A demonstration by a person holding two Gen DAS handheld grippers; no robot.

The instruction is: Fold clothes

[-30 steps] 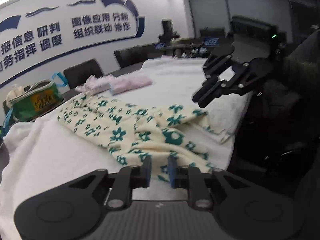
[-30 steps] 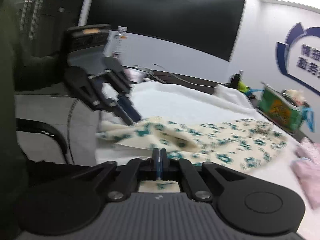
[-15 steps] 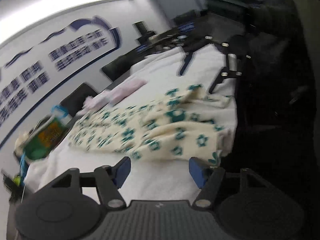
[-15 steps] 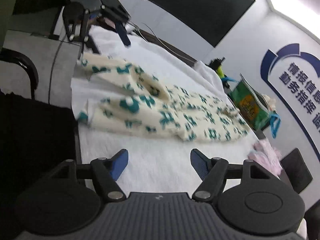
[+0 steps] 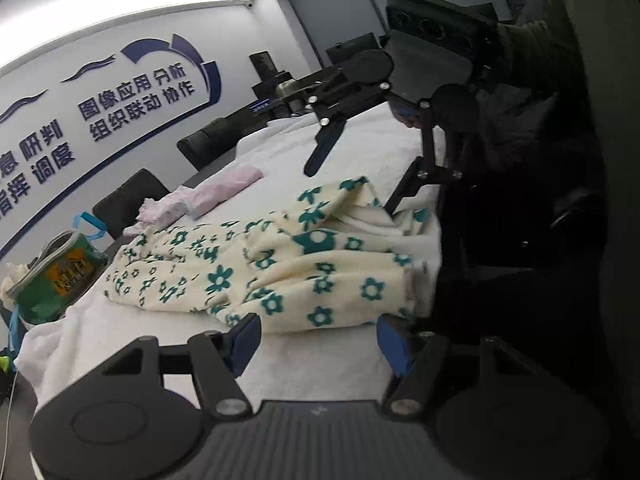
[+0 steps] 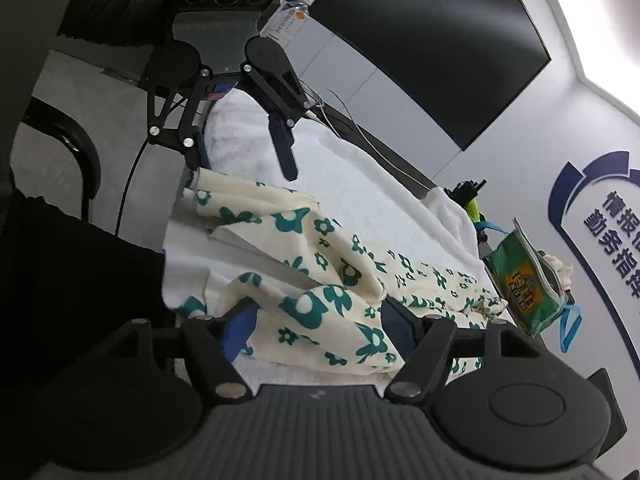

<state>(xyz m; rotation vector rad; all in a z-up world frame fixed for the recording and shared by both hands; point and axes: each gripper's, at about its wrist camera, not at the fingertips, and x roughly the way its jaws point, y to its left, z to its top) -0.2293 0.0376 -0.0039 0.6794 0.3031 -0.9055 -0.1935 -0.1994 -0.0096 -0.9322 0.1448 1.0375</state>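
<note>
Cream floral cloth (image 5: 280,276) is spread on the white-covered worktop (image 5: 320,360), just ahead of both grippers' fingers, which are held wide apart and empty: left gripper (image 5: 320,338), right gripper (image 6: 320,320).

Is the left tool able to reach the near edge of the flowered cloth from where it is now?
Probably yes. The left tool is open, and the flowered cloth lies flat just ahead of its fingertips with nothing between them. The right tool works at another part.
</note>
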